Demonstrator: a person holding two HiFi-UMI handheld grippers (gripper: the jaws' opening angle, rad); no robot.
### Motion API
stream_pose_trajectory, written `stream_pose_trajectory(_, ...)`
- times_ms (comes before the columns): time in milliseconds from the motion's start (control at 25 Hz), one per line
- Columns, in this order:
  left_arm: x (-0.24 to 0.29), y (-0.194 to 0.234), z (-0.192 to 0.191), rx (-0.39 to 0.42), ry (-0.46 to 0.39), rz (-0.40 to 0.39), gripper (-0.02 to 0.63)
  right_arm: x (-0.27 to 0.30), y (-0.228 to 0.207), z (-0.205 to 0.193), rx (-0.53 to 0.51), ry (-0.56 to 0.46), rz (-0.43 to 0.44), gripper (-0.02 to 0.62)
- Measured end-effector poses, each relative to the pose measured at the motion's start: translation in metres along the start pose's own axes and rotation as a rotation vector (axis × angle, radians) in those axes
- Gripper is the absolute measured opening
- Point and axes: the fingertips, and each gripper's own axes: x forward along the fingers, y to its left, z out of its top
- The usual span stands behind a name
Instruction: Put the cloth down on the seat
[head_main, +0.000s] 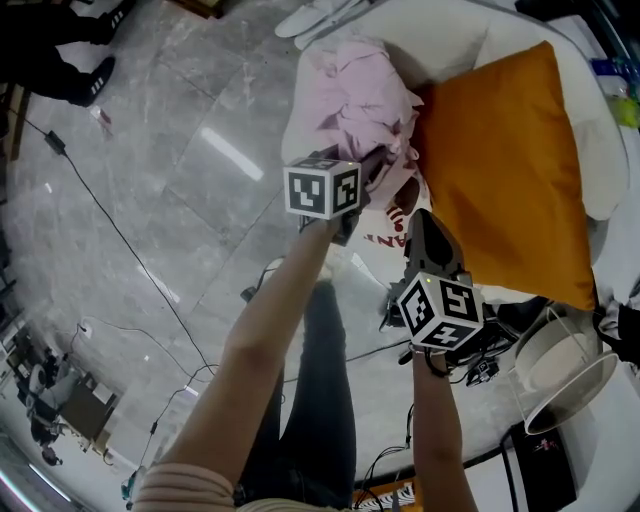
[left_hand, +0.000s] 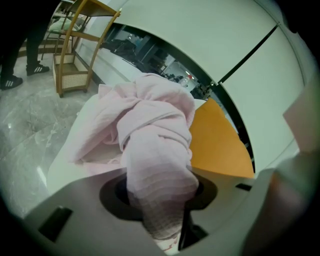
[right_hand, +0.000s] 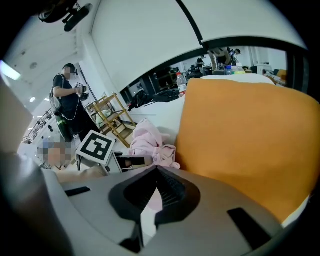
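Observation:
The crumpled pink cloth (head_main: 350, 100) lies heaped on the white seat (head_main: 450, 40), beside an orange cushion (head_main: 510, 170). My left gripper (head_main: 375, 172) reaches over the seat's edge and is shut on a bunched fold of the cloth (left_hand: 155, 150), which runs up from between its jaws; the rest rests on the seat (left_hand: 62, 162). My right gripper (head_main: 425, 235) hovers just below and to the right, in front of the cushion (right_hand: 240, 145). Its pads meet at the tips (right_hand: 156, 169) with nothing caught in them. The cloth (right_hand: 147, 140) shows to its left.
A white printed fabric (head_main: 385, 235) lies on the seat edge under the grippers. A white lampshade (head_main: 560, 375) and cables (head_main: 120, 240) are on the grey floor. A wooden rack (left_hand: 75, 50) stands beyond the seat. A person (right_hand: 67, 100) stands at the far left.

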Motion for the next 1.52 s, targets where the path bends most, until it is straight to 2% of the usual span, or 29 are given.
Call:
stream_pose_trajectory(440, 0.017, 0.005, -0.004, 0.012, 0.043, 0.017, 0.184, 0.011, -0.011, -0.006, -0.006, 0.036, -0.015, 0.008)
stream_pose_trajectory(1000, 0.027, 0.013, -0.007, 0.021, 0.070, 0.035, 0.198, 0.048, -0.019, -0.024, -0.003, 0.143, -0.035, 0.008)
stream_pose_trajectory(1280, 0.033, 0.016, -0.008, 0.018, 0.094, 0.063, 0.222, 0.053, -0.026, -0.028, 0.001, 0.164, -0.045, 0.008)
stream_pose_trajectory(1520, 0.039, 0.016, -0.009, 0.028, 0.111, 0.095, 0.268, 0.052, -0.026, -0.028, 0.017, 0.169, -0.045, 0.008)
